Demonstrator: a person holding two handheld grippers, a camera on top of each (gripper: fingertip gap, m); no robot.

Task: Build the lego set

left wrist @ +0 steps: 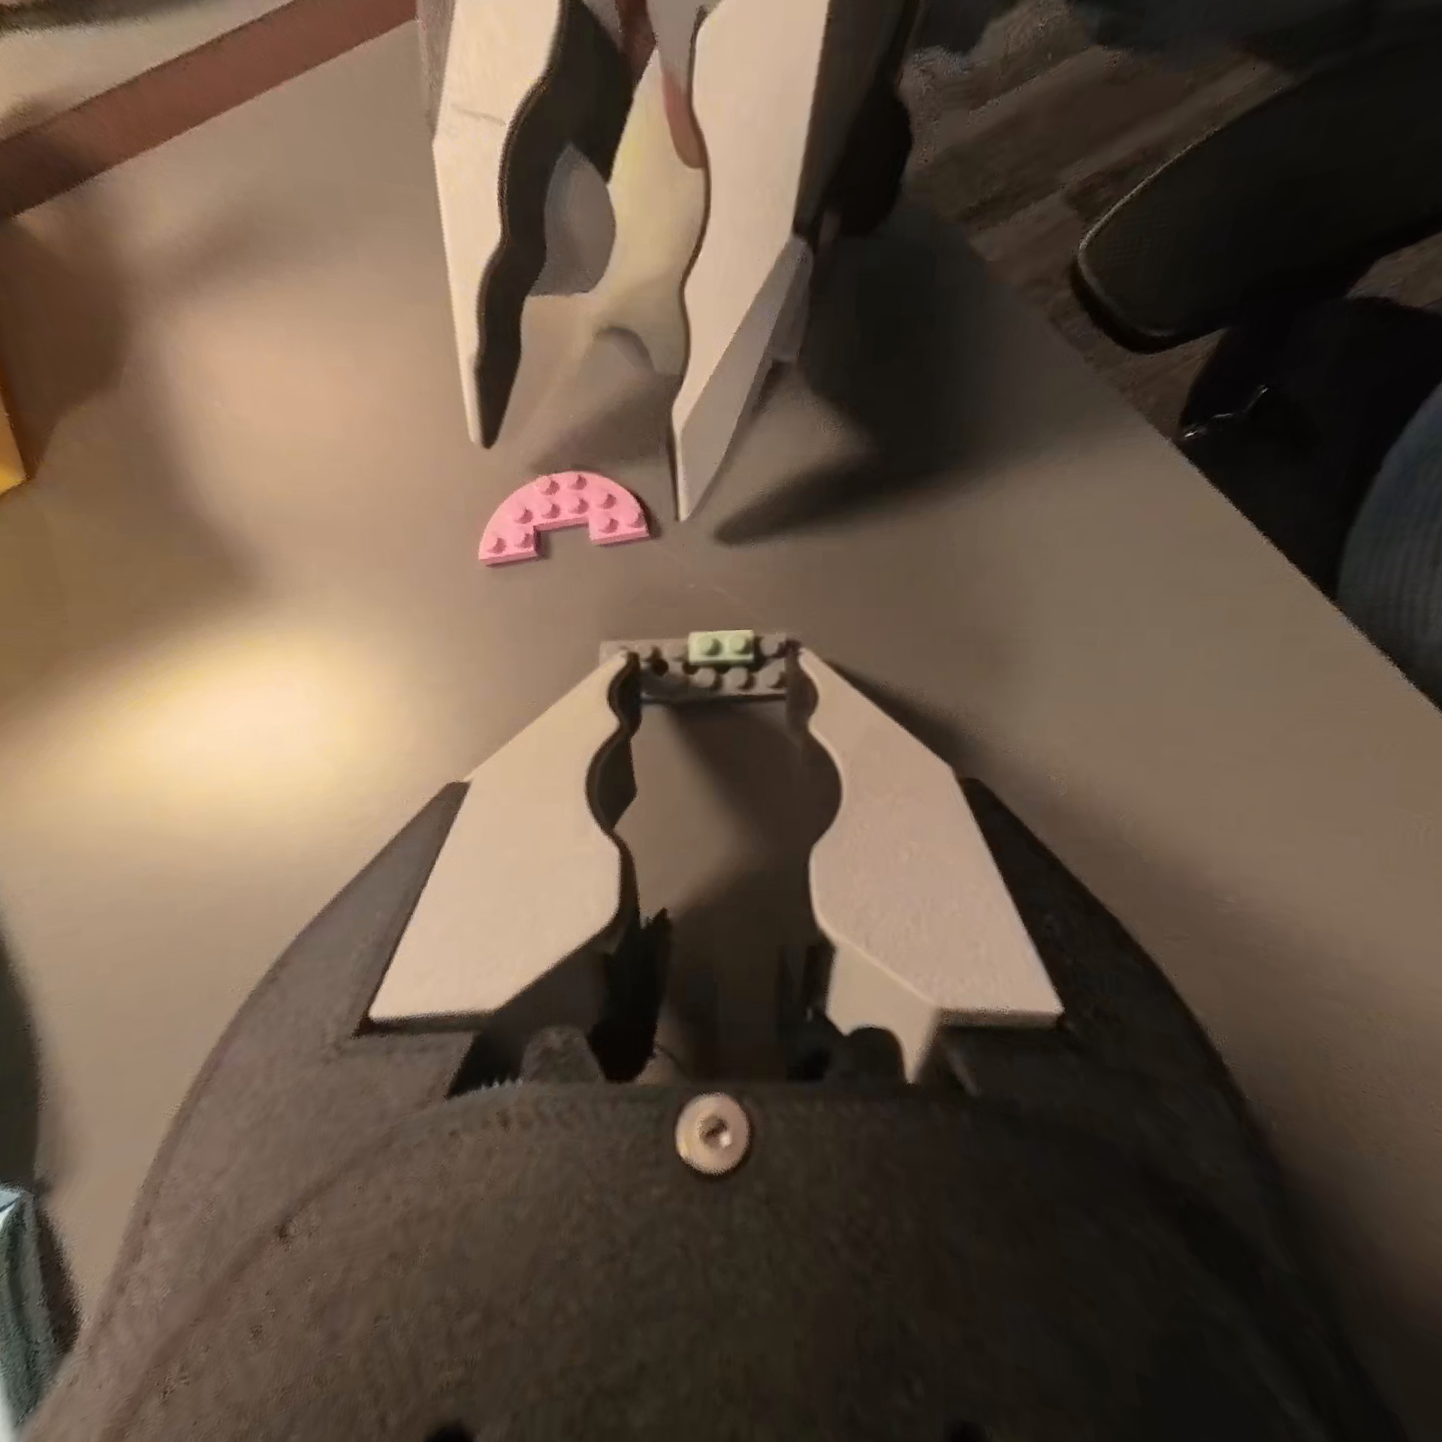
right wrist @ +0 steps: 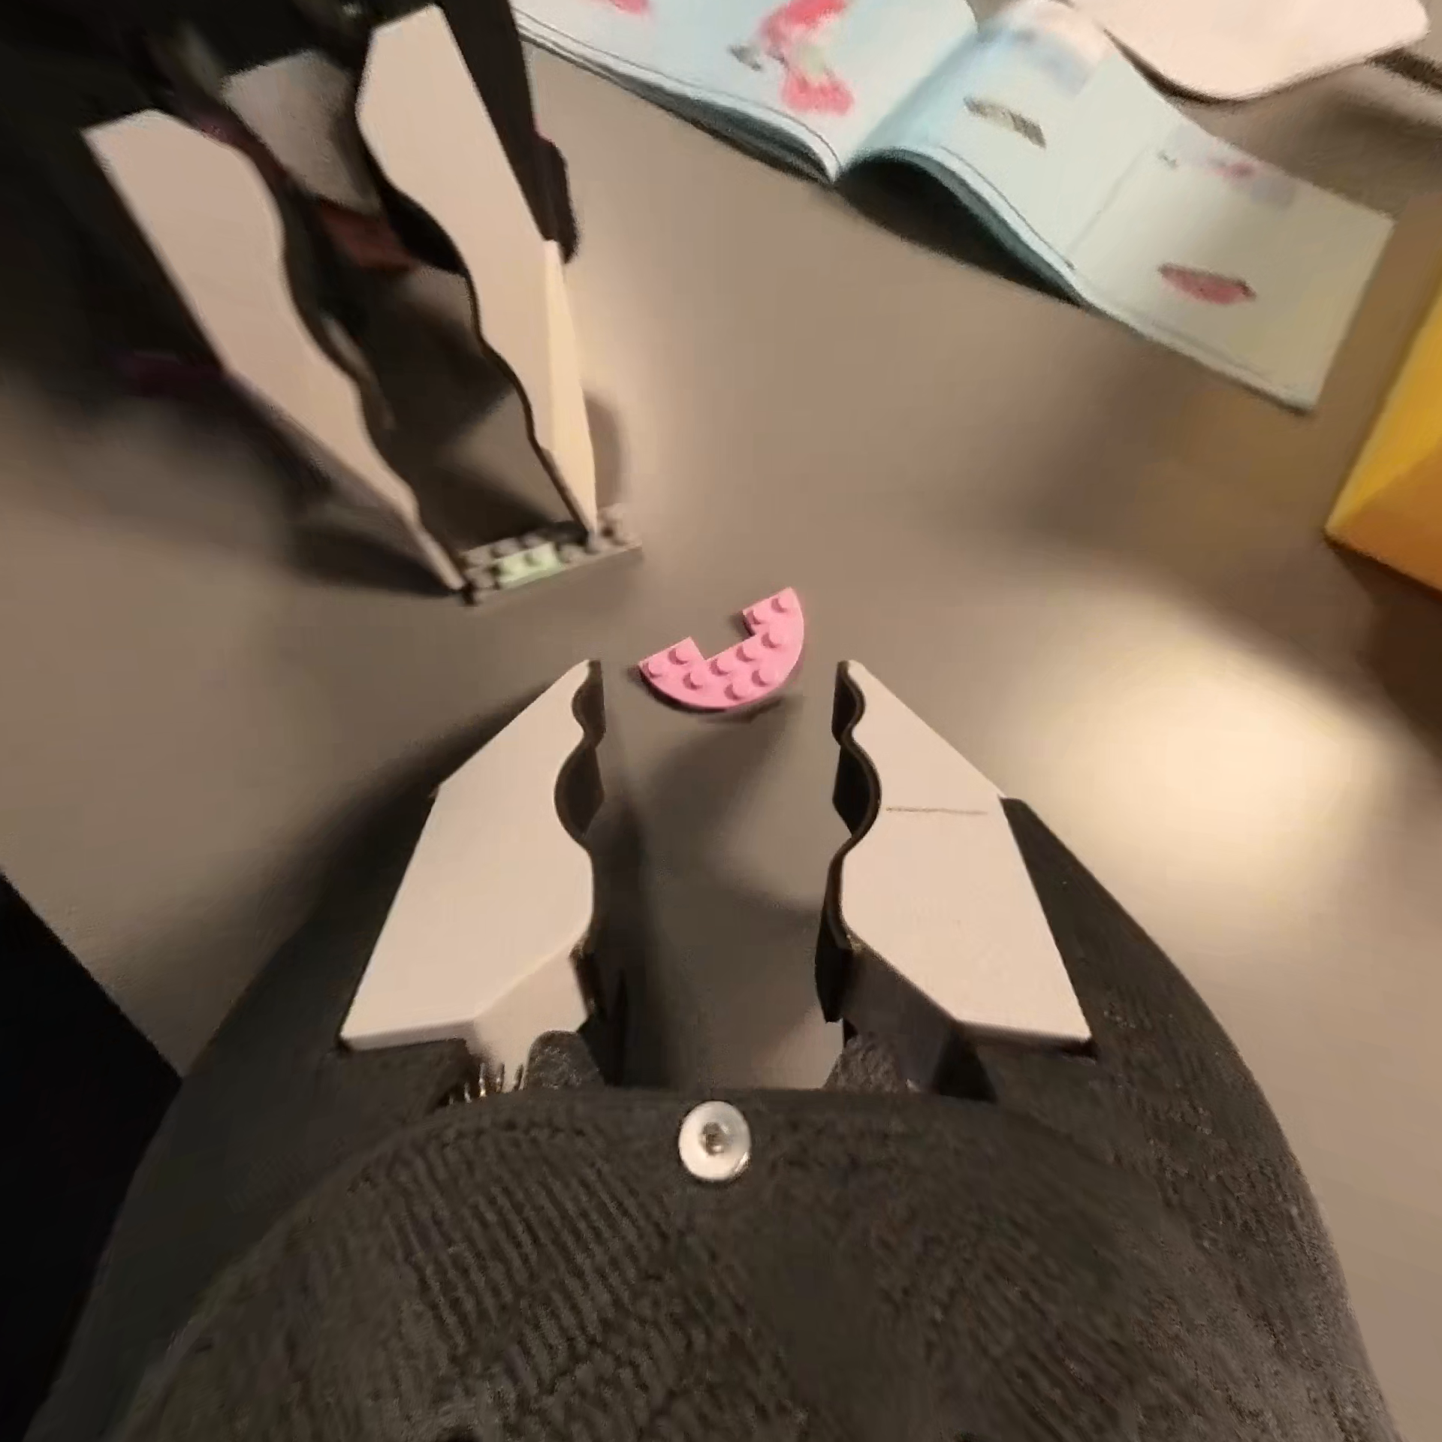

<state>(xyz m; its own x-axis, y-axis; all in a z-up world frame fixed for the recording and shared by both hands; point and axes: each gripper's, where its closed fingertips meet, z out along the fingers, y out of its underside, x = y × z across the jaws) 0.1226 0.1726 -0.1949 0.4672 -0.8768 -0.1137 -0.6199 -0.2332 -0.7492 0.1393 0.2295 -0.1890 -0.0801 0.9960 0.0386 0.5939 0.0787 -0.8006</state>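
While left jaws clamp the grey plate, the pink half-round plate lies free.

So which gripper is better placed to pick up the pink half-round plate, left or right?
Probably the right gripper. Its jaws stand open with the pink plate lying on the table just ahead of them. The left gripper is closed on the grey plate with the green brick.
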